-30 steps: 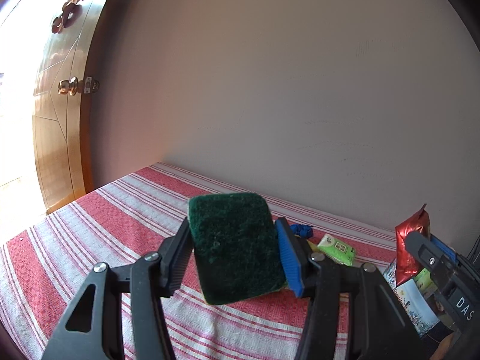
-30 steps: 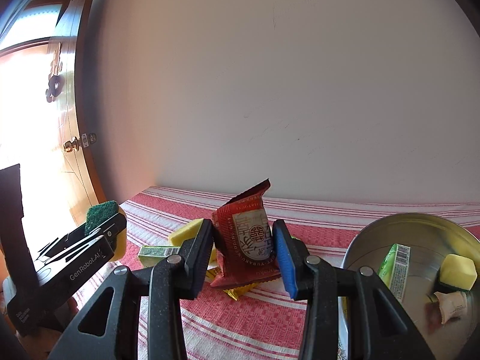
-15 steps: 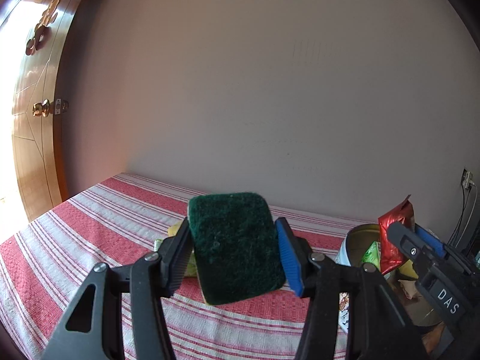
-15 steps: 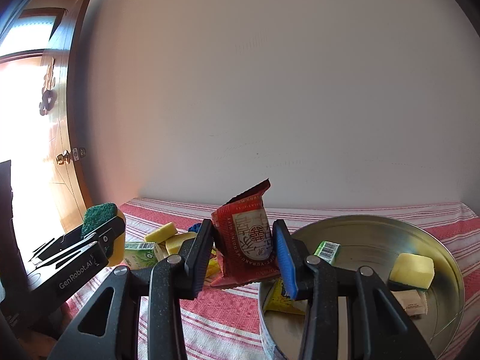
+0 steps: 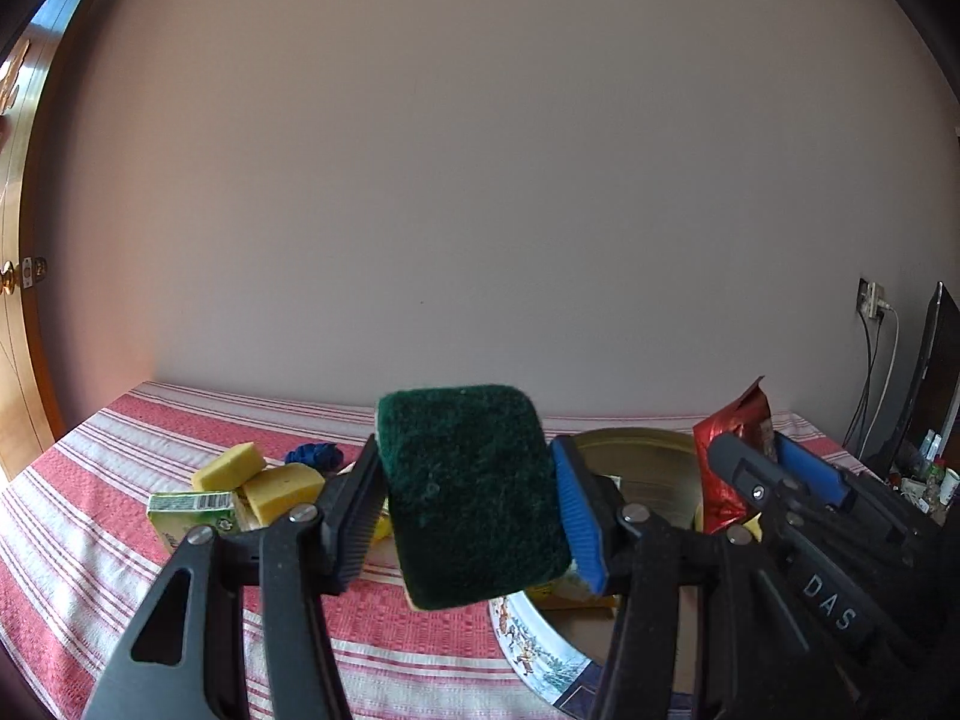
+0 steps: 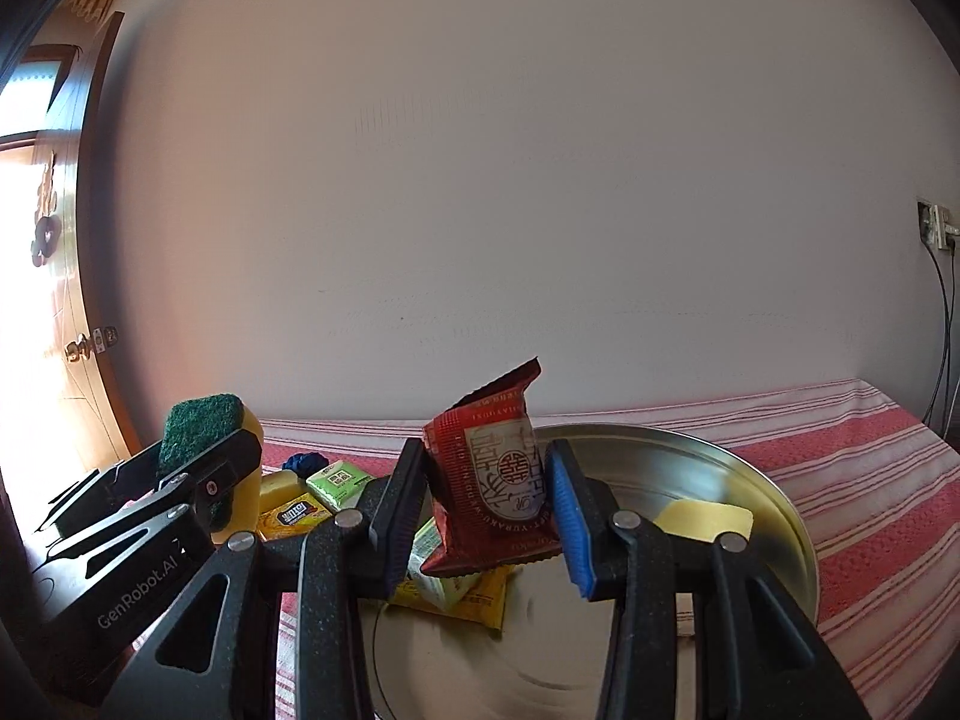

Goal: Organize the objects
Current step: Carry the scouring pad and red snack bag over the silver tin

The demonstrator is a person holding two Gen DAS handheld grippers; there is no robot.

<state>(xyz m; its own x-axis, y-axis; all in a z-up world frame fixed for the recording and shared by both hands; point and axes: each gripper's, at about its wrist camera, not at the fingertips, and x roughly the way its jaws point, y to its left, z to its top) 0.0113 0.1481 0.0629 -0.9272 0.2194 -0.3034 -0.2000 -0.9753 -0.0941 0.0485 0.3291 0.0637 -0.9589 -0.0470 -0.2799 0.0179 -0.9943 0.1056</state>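
Note:
My left gripper [image 5: 468,492] is shut on a green-and-yellow scouring sponge [image 5: 471,486], held above the near left rim of a round metal tin [image 5: 540,648]. My right gripper [image 6: 489,492] is shut on a red snack packet [image 6: 492,480] and holds it over the tin [image 6: 774,516]. The left gripper with its sponge [image 6: 201,426] shows at the left of the right wrist view. The right gripper with the packet [image 5: 729,456] shows at the right of the left wrist view.
The tin holds a yellow sponge [image 6: 705,521] and yellow and green packets [image 6: 462,591]. On the red-striped cloth [image 5: 90,516] left of the tin lie yellow sponges [image 5: 282,489], green packets [image 5: 192,510], a blue item [image 5: 315,454]. A wall stands behind, a wooden door [image 6: 78,324] at left.
Both grippers have swung to the right with their loads. The tin has come under them, and the right gripper's packet now hangs over its inside.

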